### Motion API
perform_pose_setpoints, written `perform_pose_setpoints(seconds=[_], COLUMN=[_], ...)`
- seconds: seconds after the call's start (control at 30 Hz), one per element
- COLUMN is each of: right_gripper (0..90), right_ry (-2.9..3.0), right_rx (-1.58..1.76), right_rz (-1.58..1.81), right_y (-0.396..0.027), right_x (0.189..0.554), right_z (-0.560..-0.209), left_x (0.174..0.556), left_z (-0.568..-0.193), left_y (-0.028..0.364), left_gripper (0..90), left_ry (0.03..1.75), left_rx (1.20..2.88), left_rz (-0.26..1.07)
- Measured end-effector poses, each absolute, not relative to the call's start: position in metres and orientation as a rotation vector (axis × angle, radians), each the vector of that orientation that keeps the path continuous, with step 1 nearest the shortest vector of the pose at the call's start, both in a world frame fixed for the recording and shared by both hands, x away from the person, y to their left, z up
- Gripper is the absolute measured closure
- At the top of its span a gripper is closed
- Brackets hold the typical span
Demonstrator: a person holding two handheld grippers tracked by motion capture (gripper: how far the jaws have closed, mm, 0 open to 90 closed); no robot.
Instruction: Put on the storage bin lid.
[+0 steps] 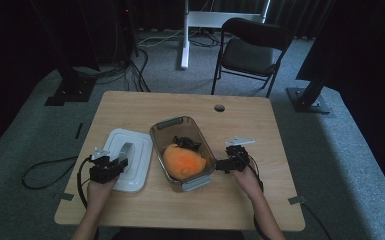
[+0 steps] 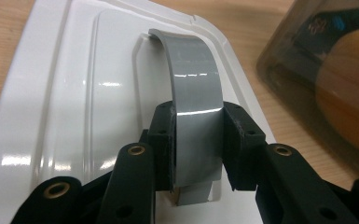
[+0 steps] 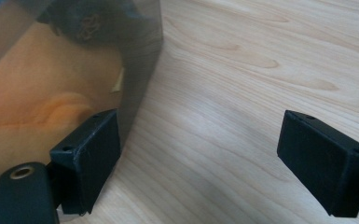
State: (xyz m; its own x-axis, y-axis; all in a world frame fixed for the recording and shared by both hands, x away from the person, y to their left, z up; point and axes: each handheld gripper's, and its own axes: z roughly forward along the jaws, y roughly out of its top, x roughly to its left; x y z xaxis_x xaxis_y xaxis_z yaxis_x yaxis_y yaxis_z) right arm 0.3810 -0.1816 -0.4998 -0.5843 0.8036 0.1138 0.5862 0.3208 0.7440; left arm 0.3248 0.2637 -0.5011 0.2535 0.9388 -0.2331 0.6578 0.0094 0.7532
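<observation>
A white lid (image 1: 139, 150) lies flat on the wooden table (image 1: 240, 200), left of a clear smoky container (image 1: 172, 122). The lid has an arched grey handle (image 2: 196, 88), and my left gripper (image 2: 198, 140) is shut on it, one pad pressing each edge of the strap. In the high view the left gripper (image 1: 121, 163) sits over the near end of the lid. The container holds a soft orange thing (image 1: 181, 161) and a small dark object (image 1: 186, 142). My right gripper (image 3: 200, 158) stands open beside the container's right wall (image 3: 140, 70), its left jaw close against it, with bare table between the jaws.
A round cable hole (image 1: 219, 107) is near the table's far edge. Beyond the table stand a black chair (image 1: 252, 50), a white desk leg (image 1: 185, 35) and black stand bases (image 1: 70, 92). Cables trail on the carpet at the left (image 1: 45, 172).
</observation>
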Motion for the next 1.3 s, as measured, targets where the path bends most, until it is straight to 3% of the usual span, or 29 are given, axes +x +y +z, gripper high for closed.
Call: perform_pose_setpoints(seconds=[0.5,1.0,1.3], right_gripper=[13.2,13.2,13.1], right_ry=[2.354,2.374,2.395], right_rx=[1.253,1.220,1.164], right_rz=[1.157,1.169,1.175], right_y=[-0.177,-0.169,-0.160], right_x=[0.379,0.375,0.371], right_z=[-0.503,-0.503,-0.501], left_x=[0.310,0.297,0.294], left_z=[-0.458,-0.423,-0.412], left_y=[0.277,0.267,0.259], left_gripper=[68.4,68.4,68.4], left_ry=[1.429,1.348,1.297], left_rx=[1.632,1.610,1.605], left_rz=[0.505,0.543,0.503])
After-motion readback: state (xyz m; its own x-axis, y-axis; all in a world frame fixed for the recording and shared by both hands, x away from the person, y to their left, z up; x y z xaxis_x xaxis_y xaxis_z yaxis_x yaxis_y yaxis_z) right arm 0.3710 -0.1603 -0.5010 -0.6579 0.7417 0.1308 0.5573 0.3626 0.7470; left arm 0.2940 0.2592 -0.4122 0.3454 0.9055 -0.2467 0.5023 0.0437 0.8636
